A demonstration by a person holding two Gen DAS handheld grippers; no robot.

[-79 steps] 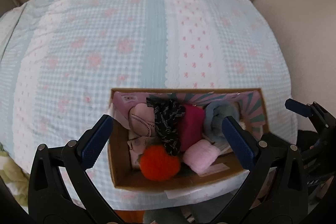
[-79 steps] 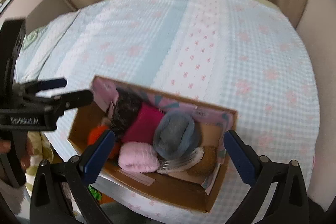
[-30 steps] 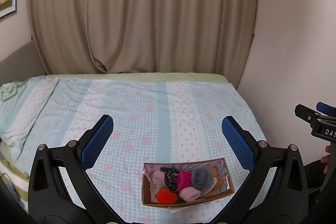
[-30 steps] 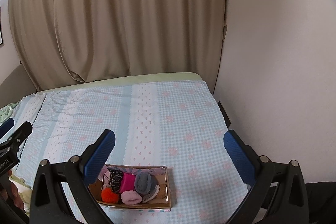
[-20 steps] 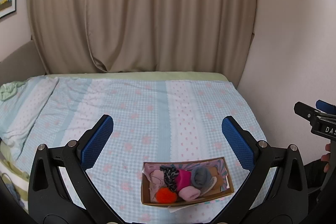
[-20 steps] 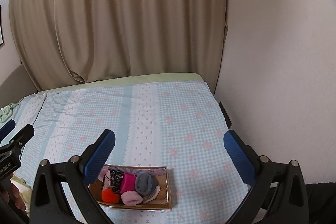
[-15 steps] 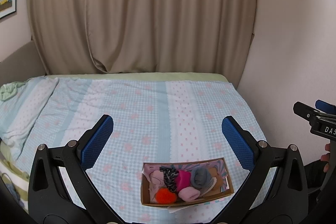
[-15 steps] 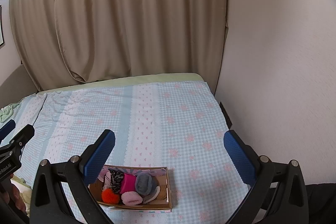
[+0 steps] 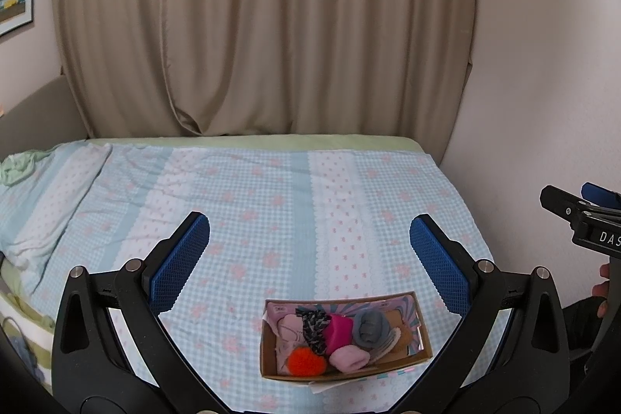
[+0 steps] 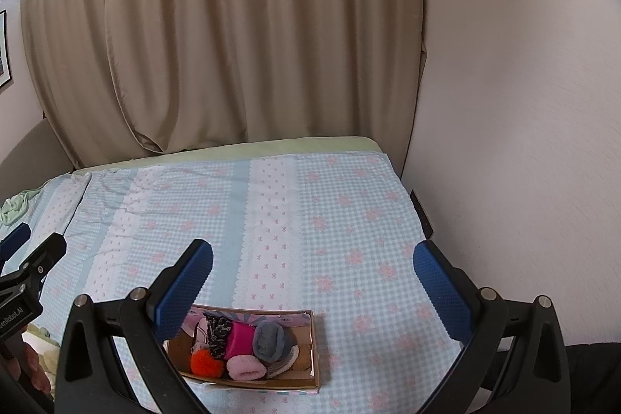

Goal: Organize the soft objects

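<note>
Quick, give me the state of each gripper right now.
Left gripper: open, holding nothing.
Right gripper: open, holding nothing.

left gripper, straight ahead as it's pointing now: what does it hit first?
Probably the checked bedspread, beyond the cardboard box of soft items. The open left gripper holds nothing; its line seems to pass over the box, but depth is unclear.

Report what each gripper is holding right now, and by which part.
Nothing is held. The left gripper and right gripper both stand open and empty above the bed; the rolled soft items lie in the shallow cardboard box.
</note>
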